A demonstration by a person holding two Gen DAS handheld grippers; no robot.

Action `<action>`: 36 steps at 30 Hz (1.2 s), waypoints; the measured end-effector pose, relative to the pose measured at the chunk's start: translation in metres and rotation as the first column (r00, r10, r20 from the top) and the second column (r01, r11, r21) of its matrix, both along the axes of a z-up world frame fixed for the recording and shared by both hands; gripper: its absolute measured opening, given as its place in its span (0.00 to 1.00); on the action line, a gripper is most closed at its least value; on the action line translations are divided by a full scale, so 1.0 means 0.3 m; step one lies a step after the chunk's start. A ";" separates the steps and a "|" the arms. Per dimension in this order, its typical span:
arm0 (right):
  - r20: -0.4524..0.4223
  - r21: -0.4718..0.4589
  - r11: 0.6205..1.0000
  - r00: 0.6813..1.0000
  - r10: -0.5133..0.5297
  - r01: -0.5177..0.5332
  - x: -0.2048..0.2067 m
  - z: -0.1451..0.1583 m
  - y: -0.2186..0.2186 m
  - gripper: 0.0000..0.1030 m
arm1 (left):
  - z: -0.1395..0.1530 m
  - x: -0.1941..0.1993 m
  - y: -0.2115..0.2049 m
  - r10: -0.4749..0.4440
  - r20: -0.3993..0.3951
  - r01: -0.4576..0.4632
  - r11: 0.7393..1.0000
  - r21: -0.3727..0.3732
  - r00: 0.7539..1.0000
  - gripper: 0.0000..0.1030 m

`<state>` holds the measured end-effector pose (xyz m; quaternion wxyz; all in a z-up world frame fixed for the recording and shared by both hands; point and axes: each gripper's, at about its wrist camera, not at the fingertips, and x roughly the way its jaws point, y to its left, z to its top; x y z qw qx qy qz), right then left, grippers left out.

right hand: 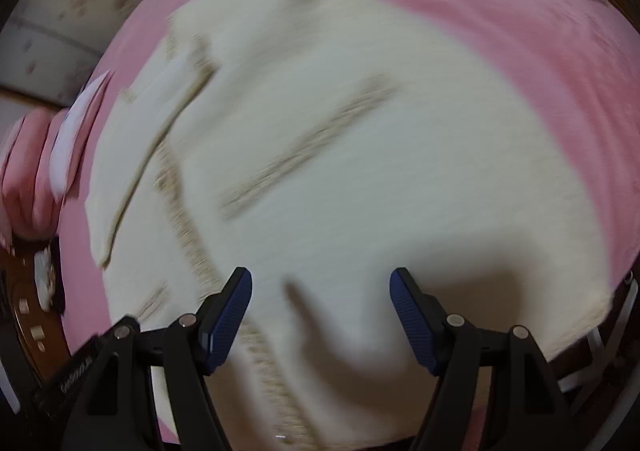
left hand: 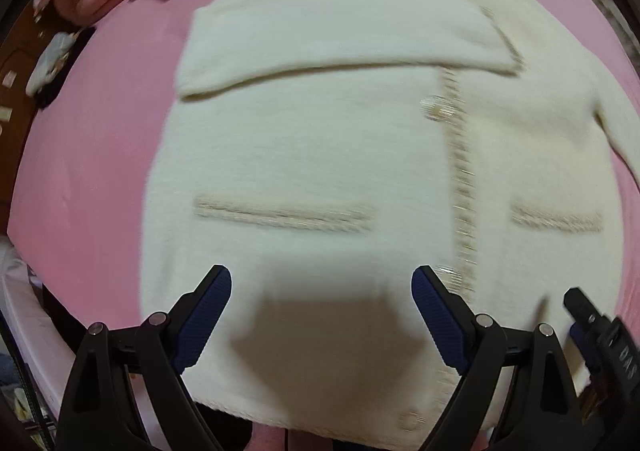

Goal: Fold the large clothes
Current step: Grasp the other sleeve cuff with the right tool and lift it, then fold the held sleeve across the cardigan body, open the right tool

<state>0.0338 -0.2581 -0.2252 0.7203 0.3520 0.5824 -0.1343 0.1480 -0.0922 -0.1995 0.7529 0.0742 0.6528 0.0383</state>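
the left wrist view looks steeply down past its black, blue-padded left tongs (left hand: pixel 322 311) onto the cream fuzzy cardigan with beige trim (left hand: pixel 320 139), spread on the pink bed sheet (left hand: pixel 100 123). the right wrist view, past the right tongs (right hand: pixel 320 315), looks down nearer and rotated. both share the cardigan's buttoned front band (left hand: pixel 456 155) and pocket trims.

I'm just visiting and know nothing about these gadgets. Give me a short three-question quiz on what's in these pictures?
1. True or false: the left claw is clamped on the cream cardigan.
2. What colour is the sheet under the cardigan? A pink, B green, C grey.
3. Which sleeve already lies folded across the chest: the one on the left of the left wrist view, or the right?

Key: 1 false, both it and the right claw stand open with nothing between the pads; 2 A; 3 the left one.
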 end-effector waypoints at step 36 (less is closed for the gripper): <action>0.372 -0.163 0.772 0.763 -0.528 0.614 -0.028 -0.018 -1.314 0.07 | -0.092 0.242 -0.985 -0.203 -0.086 0.203 0.979 -0.006 0.975 0.88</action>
